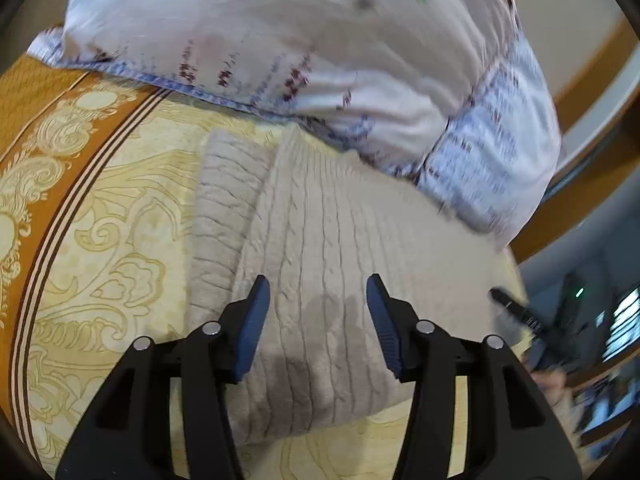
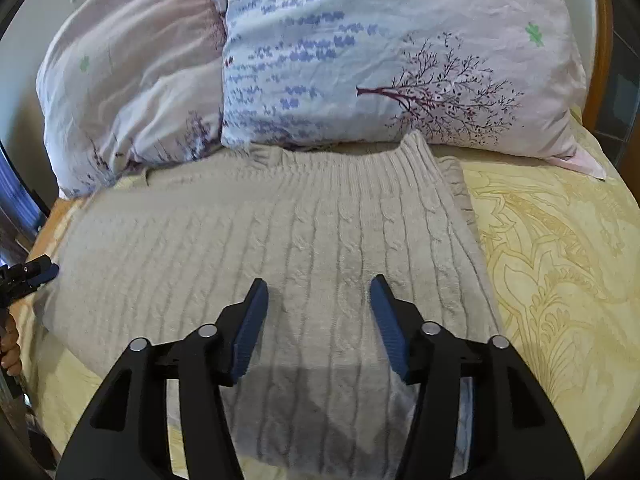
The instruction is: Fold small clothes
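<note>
A beige cable-knit sweater (image 2: 280, 248) lies flat on the bed, its ribbed neck toward the pillows. It also shows in the left wrist view (image 1: 320, 248), with one sleeve (image 1: 224, 204) folded along its left side. My left gripper (image 1: 318, 292) is open and empty, just above the knit. My right gripper (image 2: 319, 292) is open and empty over the sweater's lower part. The left gripper (image 2: 40, 272) also shows at the left edge of the right wrist view, beside the sweater's edge. The right gripper (image 1: 516, 310) shows blurred at the right of the left wrist view.
The bed has a yellow patterned sheet (image 2: 560, 272) with an orange border (image 1: 36, 184). Two floral pillows (image 2: 380, 60) (image 2: 128, 92) lean at the head of the bed, touching the sweater's neck. A wooden bed frame (image 1: 592, 184) and dark furniture (image 1: 600, 320) lie beyond the bed edge.
</note>
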{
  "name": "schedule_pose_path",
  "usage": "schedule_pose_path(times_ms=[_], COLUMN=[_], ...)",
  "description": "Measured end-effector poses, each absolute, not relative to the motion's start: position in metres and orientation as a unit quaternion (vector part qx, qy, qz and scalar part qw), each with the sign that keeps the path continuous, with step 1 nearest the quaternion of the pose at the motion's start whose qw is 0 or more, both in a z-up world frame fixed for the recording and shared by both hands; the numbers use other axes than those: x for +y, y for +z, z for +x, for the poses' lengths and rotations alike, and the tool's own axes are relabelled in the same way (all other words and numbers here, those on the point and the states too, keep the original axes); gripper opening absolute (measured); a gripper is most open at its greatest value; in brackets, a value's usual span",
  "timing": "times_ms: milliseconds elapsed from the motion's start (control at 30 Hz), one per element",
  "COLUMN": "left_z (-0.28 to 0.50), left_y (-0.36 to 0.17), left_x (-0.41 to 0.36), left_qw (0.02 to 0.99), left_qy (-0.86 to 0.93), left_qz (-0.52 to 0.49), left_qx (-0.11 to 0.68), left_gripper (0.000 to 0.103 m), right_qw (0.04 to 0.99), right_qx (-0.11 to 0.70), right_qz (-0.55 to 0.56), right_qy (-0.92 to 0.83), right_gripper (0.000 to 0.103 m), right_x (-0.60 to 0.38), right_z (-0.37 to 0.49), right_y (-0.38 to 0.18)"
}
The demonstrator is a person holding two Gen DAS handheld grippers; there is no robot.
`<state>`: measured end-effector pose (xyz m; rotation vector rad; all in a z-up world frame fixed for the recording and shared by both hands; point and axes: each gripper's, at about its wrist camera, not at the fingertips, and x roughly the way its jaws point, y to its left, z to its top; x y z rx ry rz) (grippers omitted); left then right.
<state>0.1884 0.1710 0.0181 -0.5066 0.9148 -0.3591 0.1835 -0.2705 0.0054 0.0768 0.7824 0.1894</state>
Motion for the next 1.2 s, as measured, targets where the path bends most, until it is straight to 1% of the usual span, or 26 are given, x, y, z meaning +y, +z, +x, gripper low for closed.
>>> schedule_pose_path(times_ms=[33, 67, 100, 200, 333, 467, 633, 767, 900, 1000, 1067, 1200], left_z=[0.189, 0.189, 0.191, 0.198, 0.209, 0.217, 0.222, 0.226, 0.229, 0.231, 0.233, 0.231], left_y=[0.020, 0.021, 0.021, 0.016, 0.008, -0.002, -0.003, -0.008, -0.006, -0.005, -0.005, -0.001], left_x=[0.180, 0.188, 0.195, 0.218, 0.227, 0.228, 0.222, 0.215, 0.204, 0.199, 0.195, 0.193], left_qw=[0.848, 0.847, 0.846, 0.834, 0.819, 0.803, 0.801, 0.790, 0.794, 0.795, 0.794, 0.791], left_qy=[-0.169, -0.161, -0.150, -0.126, -0.111, -0.114, -0.121, -0.129, -0.128, -0.120, -0.117, -0.120], left_qz=[-0.262, -0.275, -0.286, -0.328, -0.356, -0.374, -0.382, -0.399, -0.388, -0.385, -0.385, -0.394], left_qx=[0.429, 0.426, 0.424, 0.426, 0.437, 0.450, 0.444, 0.447, 0.450, 0.453, 0.457, 0.452], left_gripper=[0.055, 0.061, 0.062, 0.062, 0.062, 0.062, 0.062, 0.053, 0.051, 0.039, 0.025, 0.021], right_qw=[0.921, 0.922, 0.922, 0.923, 0.922, 0.920, 0.920, 0.920, 0.920, 0.920, 0.920, 0.920], right_qx=[0.376, 0.373, 0.372, 0.368, 0.368, 0.373, 0.374, 0.373, 0.372, 0.371, 0.371, 0.370], right_qz=[0.041, 0.041, 0.040, 0.036, 0.024, 0.017, 0.016, 0.017, 0.012, 0.013, 0.017, 0.018], right_qy=[0.095, 0.096, 0.097, 0.106, 0.114, 0.118, 0.119, 0.121, 0.124, 0.127, 0.128, 0.130], right_gripper=[0.065, 0.066, 0.067, 0.068, 0.069, 0.073, 0.074, 0.077, 0.078, 0.078, 0.078, 0.078], right_x=[-0.270, -0.268, -0.266, -0.258, -0.247, -0.241, -0.242, -0.241, -0.240, -0.241, -0.242, -0.244], right_z=[0.180, 0.179, 0.178, 0.177, 0.177, 0.178, 0.177, 0.177, 0.176, 0.176, 0.176, 0.175], right_y=[0.008, 0.009, 0.010, 0.014, 0.014, 0.012, 0.011, 0.010, 0.010, 0.011, 0.012, 0.013])
